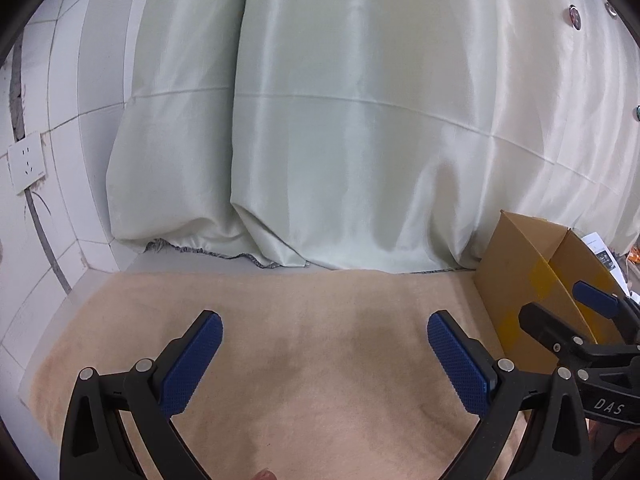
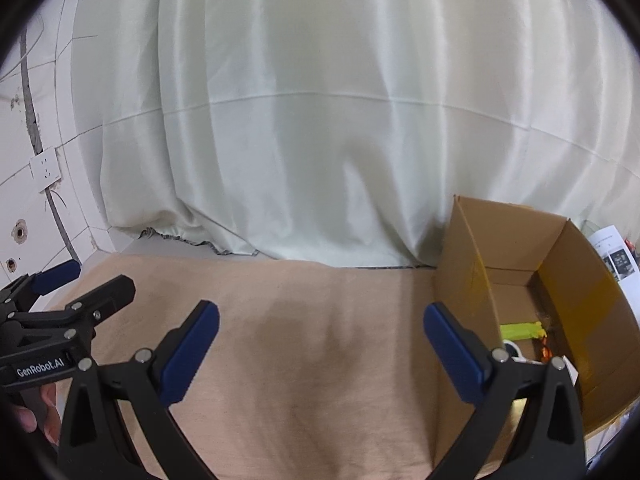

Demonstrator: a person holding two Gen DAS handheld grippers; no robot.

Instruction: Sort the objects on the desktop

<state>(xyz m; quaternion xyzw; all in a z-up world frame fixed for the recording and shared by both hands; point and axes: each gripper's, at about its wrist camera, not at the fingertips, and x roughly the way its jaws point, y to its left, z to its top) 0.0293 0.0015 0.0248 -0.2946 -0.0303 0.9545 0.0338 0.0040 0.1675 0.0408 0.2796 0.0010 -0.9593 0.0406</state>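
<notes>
A pale green curtain (image 1: pixel 360 120) hangs across the back of both views, its folds bunching down onto the rear edge of the tabletop (image 1: pixel 320 360), which is covered with a beige fleecy cloth. To the left of the curtain stands a white tiled wall (image 1: pixel 68 120) with a wall socket (image 1: pixel 27 162) fixed to it. At the right side of the tabletop sits an open cardboard box (image 2: pixel 520 248), brown with yellow tape along its walls, its flaps standing upright. Inside it, on the floor of the box, the right wrist view shows a yellow-green object (image 2: pixel 520 330), something white just in front of it and a small orange thing beside it; they are too hidden to tell what they are. Behind the box, at the far right, lies a printed sheet of paper (image 2: pixel 612 252). The left hand-held gripper (image 1: pixel 324 360) hovers over the bare cloth with its blue padded fingers spread wide apart and nothing between them. The right hand-held gripper (image 2: pixel 320 352) is likewise spread wide and empty, hanging over the cloth with its right finger just in front of the near wall of the box. Each gripper shows at the edge of the other's view, side by side and near each other. Fingertips of the person's hand (image 2: pixel 36 412) show at the lower left of the right wrist view, wrapped around the left gripper's handle.
</notes>
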